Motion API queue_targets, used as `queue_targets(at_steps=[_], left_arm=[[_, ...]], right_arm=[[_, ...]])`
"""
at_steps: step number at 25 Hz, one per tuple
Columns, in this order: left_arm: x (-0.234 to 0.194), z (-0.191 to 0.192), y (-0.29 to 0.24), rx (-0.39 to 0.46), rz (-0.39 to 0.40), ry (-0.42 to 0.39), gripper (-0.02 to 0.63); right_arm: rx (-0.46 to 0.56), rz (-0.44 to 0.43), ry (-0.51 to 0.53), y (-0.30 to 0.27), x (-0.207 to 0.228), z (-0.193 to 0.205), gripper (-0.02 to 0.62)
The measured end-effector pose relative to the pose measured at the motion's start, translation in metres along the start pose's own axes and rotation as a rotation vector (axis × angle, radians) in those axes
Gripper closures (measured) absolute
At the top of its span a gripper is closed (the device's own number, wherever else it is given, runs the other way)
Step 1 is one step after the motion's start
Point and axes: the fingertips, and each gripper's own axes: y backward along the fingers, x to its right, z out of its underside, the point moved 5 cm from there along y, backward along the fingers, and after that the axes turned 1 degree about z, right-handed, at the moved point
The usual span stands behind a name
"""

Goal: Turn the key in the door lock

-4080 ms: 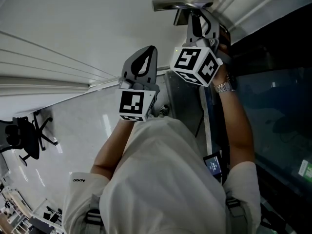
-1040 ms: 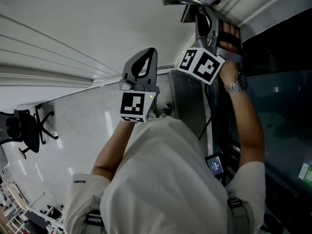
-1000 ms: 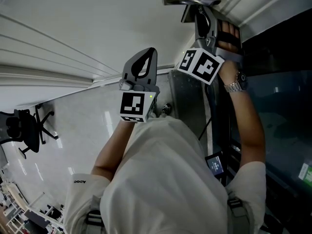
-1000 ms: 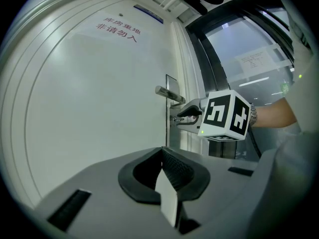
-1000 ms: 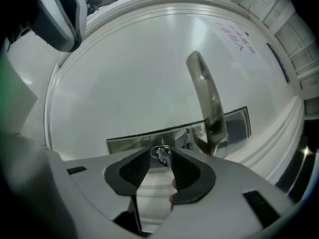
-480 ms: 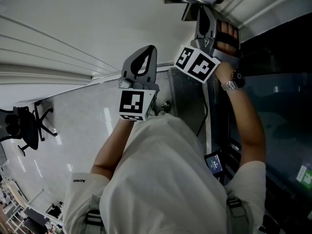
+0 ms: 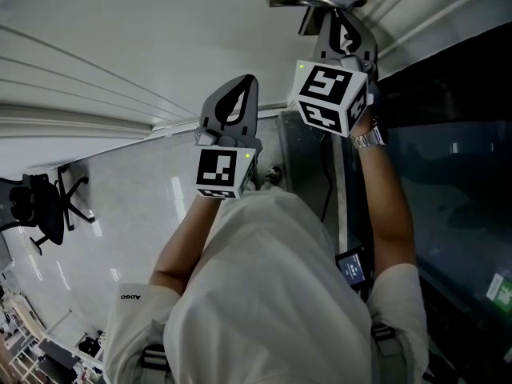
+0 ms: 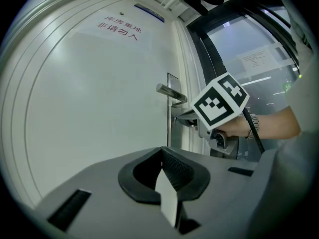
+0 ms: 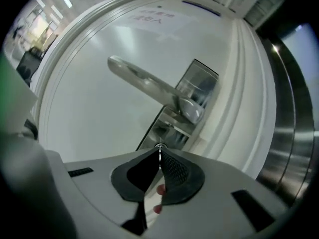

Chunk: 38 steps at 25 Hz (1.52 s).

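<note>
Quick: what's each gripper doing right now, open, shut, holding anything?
Left gripper: jaws shut, nothing between them.
Right gripper: jaws have just been closing, now shut on the small silver key in the steel door lock.

1 black office chair (image 7: 40, 214) stands on the glossy floor (image 7: 120, 222) well left of the left tool (image 7: 246, 82); a dark glass panel (image 7: 456, 174) lies right of the right tool (image 7: 340, 18).

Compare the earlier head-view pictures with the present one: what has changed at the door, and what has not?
The right gripper has rolled below the door handle, so its marker cube shows new faces. Its jaws have just been closing and now pinch the key. The left gripper stayed put, shut and empty; the door handle is unmoved.
</note>
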Motion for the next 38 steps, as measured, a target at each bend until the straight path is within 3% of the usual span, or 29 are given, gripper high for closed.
queue_targets(at_steps=[8, 15, 22, 34, 38], left_arm=[[0.000, 0.001, 0.000, -0.003, 0.005, -0.005, 0.597], [0.001, 0.001, 0.000, -0.002, 0.003, -0.005, 0.595], [0.002, 0.001, 0.003, -0.005, 0.003, -0.009, 0.595], [0.001, 0.001, 0.012, -0.001, -0.017, -0.004, 0.595], [-0.004, 0.000, 0.015, 0.001, -0.027, -0.003, 0.595]], right_arm=[[-0.023, -0.139, -0.561, -0.005, 0.011, 0.008, 0.583], [-0.064, -0.291, -1.127, -0.009, 0.021, 0.019, 0.583], [-0.117, -0.434, -1.575, -0.012, 0.022, 0.027, 0.581], [-0.145, -0.530, -1.971, -0.013, 0.021, 0.037, 0.561], [-0.119, -0.539, -1.966, -0.014, 0.021, 0.038, 0.546]])
